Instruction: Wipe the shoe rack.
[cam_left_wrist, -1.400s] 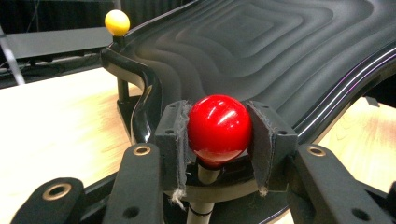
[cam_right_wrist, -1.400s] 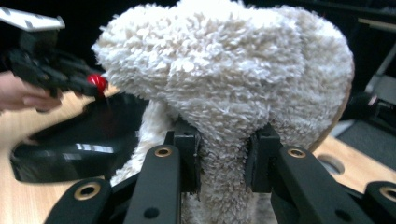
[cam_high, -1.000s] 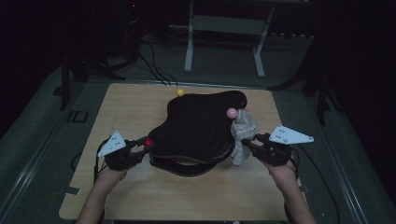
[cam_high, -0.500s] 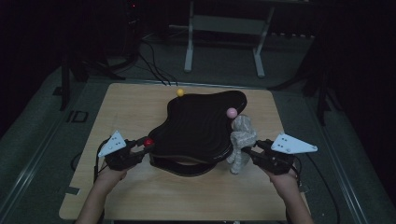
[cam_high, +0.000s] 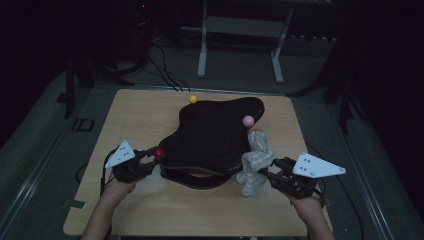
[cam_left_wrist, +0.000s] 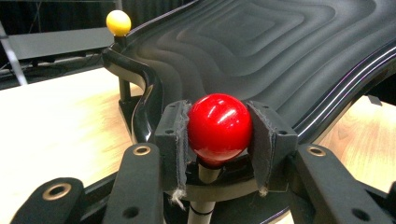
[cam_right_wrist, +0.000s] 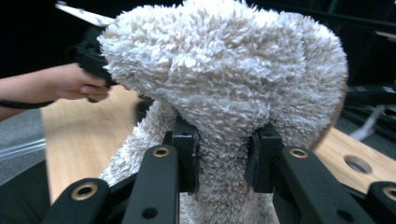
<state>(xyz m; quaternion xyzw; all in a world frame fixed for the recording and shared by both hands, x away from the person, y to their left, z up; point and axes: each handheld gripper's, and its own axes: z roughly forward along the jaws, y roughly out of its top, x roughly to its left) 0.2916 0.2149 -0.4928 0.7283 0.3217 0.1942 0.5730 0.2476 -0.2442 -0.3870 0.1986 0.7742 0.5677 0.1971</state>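
The red ball (cam_left_wrist: 218, 128) is smooth, glossy plastic that catches highlights. The black tray (cam_left_wrist: 280, 60) looks like matt plastic with rippled ridges and a shinier rim. The white cloth (cam_right_wrist: 224, 88) is rough, shaggy terry. The table (cam_high: 150, 115) is pale, smooth wood. The yellow ball (cam_left_wrist: 118, 22) looks smooth too.

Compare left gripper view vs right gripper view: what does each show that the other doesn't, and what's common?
Left gripper view: the left gripper clamped on a red ball on a thin post, the black rippled tray behind it, and a yellow ball at the tray's far corner.

Right gripper view: the right gripper pinching a white fluffy cloth, with the other hand farther off.

Both: black jaws shut on something, and the wooden table.
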